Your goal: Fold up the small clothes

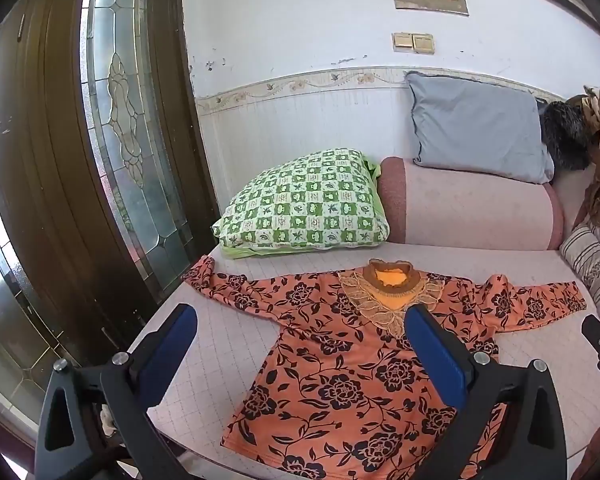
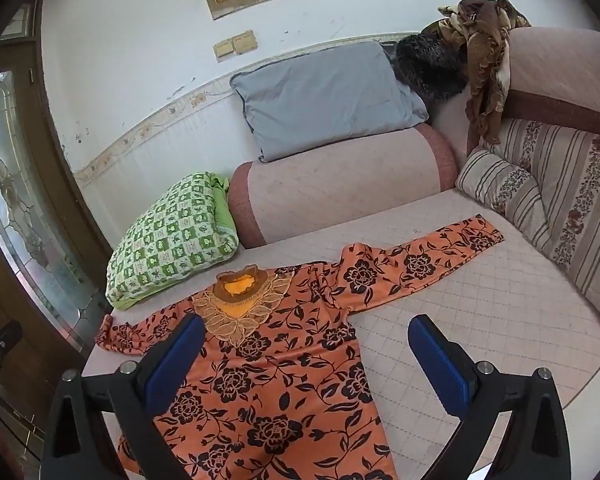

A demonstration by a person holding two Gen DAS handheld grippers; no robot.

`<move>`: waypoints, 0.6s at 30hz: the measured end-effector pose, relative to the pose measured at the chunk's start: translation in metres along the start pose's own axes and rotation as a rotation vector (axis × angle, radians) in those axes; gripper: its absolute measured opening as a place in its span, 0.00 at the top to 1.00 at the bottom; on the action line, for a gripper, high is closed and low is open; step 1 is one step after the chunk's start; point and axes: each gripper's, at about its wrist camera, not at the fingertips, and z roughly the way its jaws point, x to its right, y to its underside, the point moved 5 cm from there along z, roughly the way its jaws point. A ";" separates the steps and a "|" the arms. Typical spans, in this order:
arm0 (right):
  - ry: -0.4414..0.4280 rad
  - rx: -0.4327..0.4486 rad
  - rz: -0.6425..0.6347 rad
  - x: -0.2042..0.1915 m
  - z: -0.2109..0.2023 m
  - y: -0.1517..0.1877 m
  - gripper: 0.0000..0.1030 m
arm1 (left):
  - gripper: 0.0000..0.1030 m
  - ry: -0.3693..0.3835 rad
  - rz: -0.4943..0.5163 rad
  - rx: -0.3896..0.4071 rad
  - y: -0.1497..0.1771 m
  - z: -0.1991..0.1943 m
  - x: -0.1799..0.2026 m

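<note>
An orange blouse with black flowers (image 1: 332, 364) lies flat and face up on the pink quilted seat (image 1: 220, 344), both sleeves spread out, lace collar (image 1: 392, 280) toward the back. It also shows in the right wrist view (image 2: 276, 376). My left gripper (image 1: 300, 320) is open and empty, hovering above the blouse's left side. My right gripper (image 2: 306, 330) is open and empty, above the blouse's right side. Blue pads (image 2: 440, 364) face each other wide apart.
A green checked pillow (image 1: 304, 208), a pink bolster (image 1: 468, 204) and a grey pillow (image 1: 476, 128) line the back. Striped cushions (image 2: 548, 200) stand at the right. A wooden glass door (image 1: 80, 160) is at the left, past the seat edge.
</note>
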 end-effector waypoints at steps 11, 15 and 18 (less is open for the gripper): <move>0.006 -0.028 0.007 -0.005 0.009 -0.011 0.00 | 0.00 -0.012 -0.007 0.000 0.000 0.000 -0.003; 0.003 -0.032 0.005 -0.005 0.009 -0.010 0.00 | 0.00 -0.014 -0.009 -0.005 0.002 0.002 -0.005; 0.000 -0.036 0.009 -0.005 0.009 -0.009 0.00 | 0.00 -0.014 -0.010 -0.008 0.003 0.004 -0.006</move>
